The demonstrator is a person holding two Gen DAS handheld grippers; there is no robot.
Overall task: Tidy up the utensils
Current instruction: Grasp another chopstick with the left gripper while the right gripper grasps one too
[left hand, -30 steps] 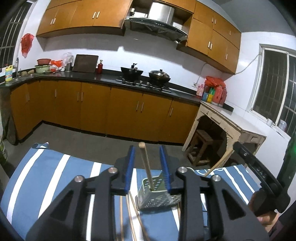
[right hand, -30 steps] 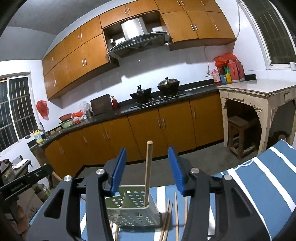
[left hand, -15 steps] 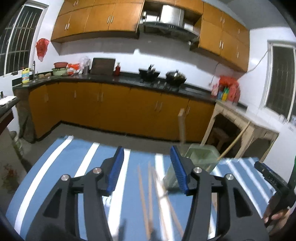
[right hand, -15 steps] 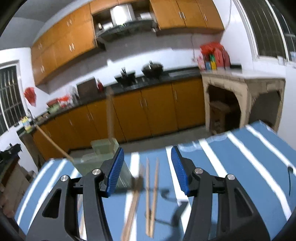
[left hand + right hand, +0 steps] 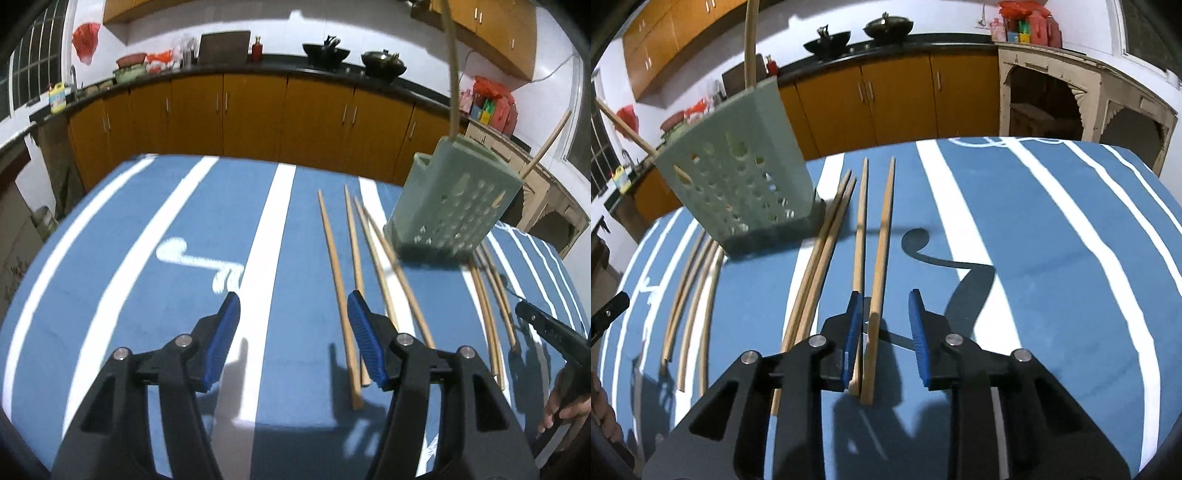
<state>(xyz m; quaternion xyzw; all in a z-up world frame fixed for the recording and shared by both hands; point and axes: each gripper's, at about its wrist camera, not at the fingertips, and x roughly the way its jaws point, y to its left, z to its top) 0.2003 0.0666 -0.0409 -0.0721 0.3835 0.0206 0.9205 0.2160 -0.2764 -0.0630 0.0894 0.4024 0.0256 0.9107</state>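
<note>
Blue striped cloth (image 5: pixel 1052 258) lies under my jaws. Right gripper (image 5: pixel 884 332) has been closing; a light, stiff, slippery chopstick (image 5: pixel 881 258) lies between, unpinched. Left gripper (image 5: pixel 293 339) has been opening, empty. Grip near its thick end.

Kitchen, artificially lit. Orange-brown base cabinets (image 5: pixel 255 110) along far wall under dark countertop (image 5: pixel 280 66); matching wall cabinets (image 5: pixel 491 26) above. White wall (image 5: pixel 280 29) behind. Two black woks (image 5: pixel 325 55) on hob. Barred window (image 5: pixel 33 70) at left beside red bag (image 5: pixel 86 40). Pale worn side table (image 5: pixel 1082 92) with carved arches at right. Blue, white-striped cloth (image 5: pixel 155 236) over foreground table.
</note>
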